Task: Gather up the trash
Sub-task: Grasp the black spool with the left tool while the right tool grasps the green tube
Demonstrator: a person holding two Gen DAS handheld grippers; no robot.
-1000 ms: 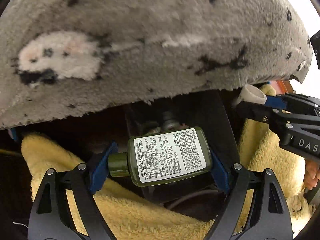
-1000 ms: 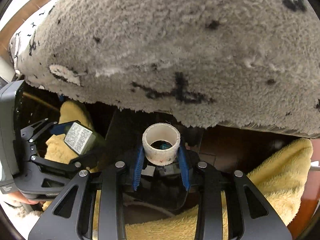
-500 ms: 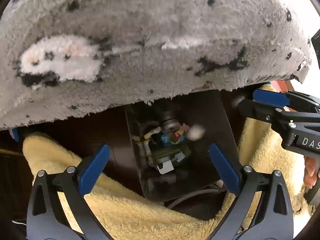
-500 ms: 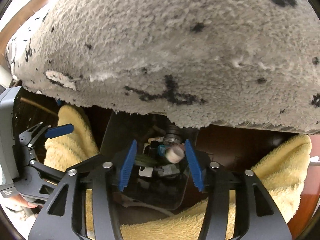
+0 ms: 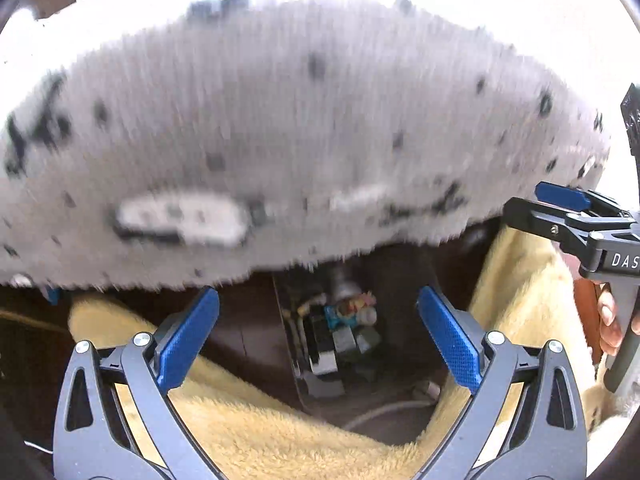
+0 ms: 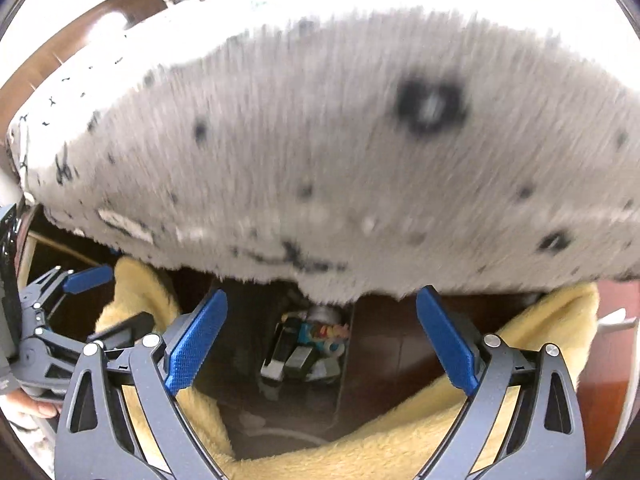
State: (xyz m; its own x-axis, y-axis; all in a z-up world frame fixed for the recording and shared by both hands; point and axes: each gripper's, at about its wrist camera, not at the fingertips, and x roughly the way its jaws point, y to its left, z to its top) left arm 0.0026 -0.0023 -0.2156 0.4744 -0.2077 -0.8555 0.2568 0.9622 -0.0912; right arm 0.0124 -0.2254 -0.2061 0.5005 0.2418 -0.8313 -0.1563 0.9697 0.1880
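Since a second ago we have let go of both pieces — the green bottle and white roll now lie in the dark bin [image 5: 384,280] among the trash [image 5: 340,332]. Our left gripper [image 5: 318,336] gapes empty; the right gripper [image 6: 322,338], jaws just opening, holds nothing. The litter looks light, rigid, small — best pinched across flat sides.

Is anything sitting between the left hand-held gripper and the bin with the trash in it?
Nothing visible. The left hand-held gripper stands open and empty above the bin, looking straight down at the trash; the grey blanket only overhangs the far edge.
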